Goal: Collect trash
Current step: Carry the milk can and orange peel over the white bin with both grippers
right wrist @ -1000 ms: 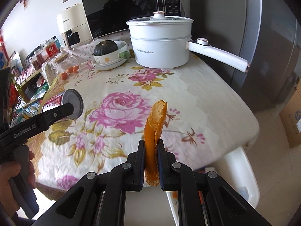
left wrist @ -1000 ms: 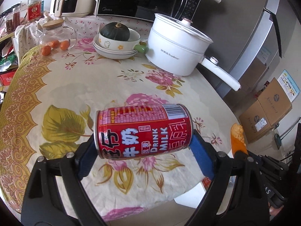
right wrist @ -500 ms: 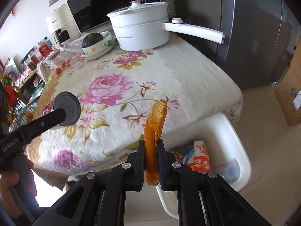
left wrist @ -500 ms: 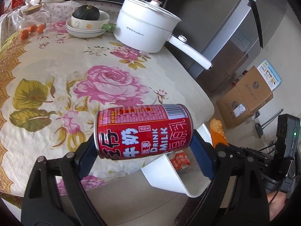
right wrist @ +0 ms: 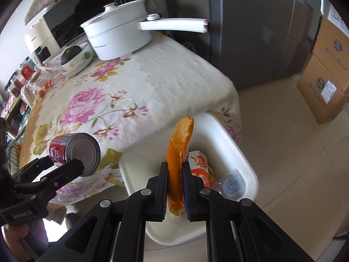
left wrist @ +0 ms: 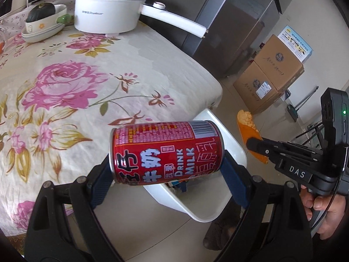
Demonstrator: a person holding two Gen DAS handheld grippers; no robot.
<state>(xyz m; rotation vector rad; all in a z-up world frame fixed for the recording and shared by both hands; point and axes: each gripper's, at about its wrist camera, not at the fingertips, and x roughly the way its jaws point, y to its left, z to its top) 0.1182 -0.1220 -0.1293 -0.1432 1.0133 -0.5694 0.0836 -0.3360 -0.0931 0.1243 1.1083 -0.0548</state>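
**Inspector:** While both hands hang past the table edge, the left gripper (left wrist: 168,168) holds the red milk can (left wrist: 166,152) crosswise, its blue pads (left wrist: 234,180) spread wide and pressing on the can's two ends. Gripped end to end, a round can has no room to roll out.

**Assistant:** And the other hand?

**Inspector:** The right gripper (right wrist: 175,188) has its fingers (right wrist: 163,187) pressed nearly together, pinching the orange peel (right wrist: 178,163) by its lower half. The peel stands upright between the pads, its free tip rising beyond the fingertips. A thin, limp strip needs that narrow squeeze.

**Assistant:** Where does the trash go?

**Inspector:** The white bin (right wrist: 234,150) sits on the floor beside the flowered tablecloth (right wrist: 152,83), directly beyond and below the right fingertips. A carton (right wrist: 200,166) and a clear bottle (right wrist: 230,181) already lie inside. The can, seen from the left wrist, hangs over the bin's near rim.

**Assistant:** Judgement?

**Inspector:** Both items appear staged for dropping; the can likely needs carrying further over the opening first.
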